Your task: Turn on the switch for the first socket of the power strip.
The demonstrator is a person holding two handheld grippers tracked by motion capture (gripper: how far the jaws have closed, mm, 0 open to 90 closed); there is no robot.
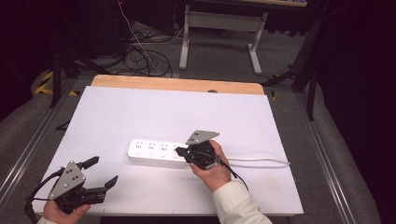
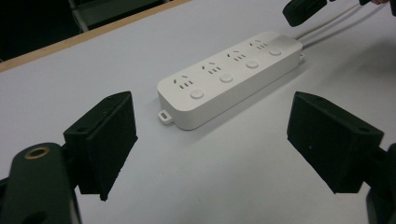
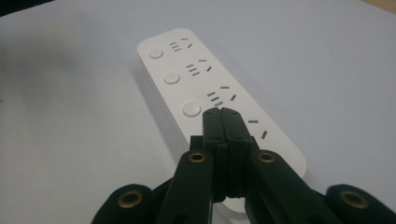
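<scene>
A white power strip (image 1: 156,153) with several sockets and round buttons lies across the middle of the white table, its white cable (image 1: 261,161) running off to the right. My right gripper (image 1: 180,151) hovers over the strip's right end, its jaws pressed together with nothing between them; in the right gripper view its tips (image 3: 222,113) sit just above the nearest socket and button of the power strip (image 3: 187,70). My left gripper (image 1: 103,172) rests at the table's front left, jaws wide apart and empty. In the left gripper view the power strip (image 2: 229,77) lies ahead between the pads (image 2: 109,140).
The white table top (image 1: 140,112) has a wooden strip along its far edge. Beyond it stand a white desk frame (image 1: 219,35) and loose cables (image 1: 140,56) on the floor. A dark curtain hangs at the right.
</scene>
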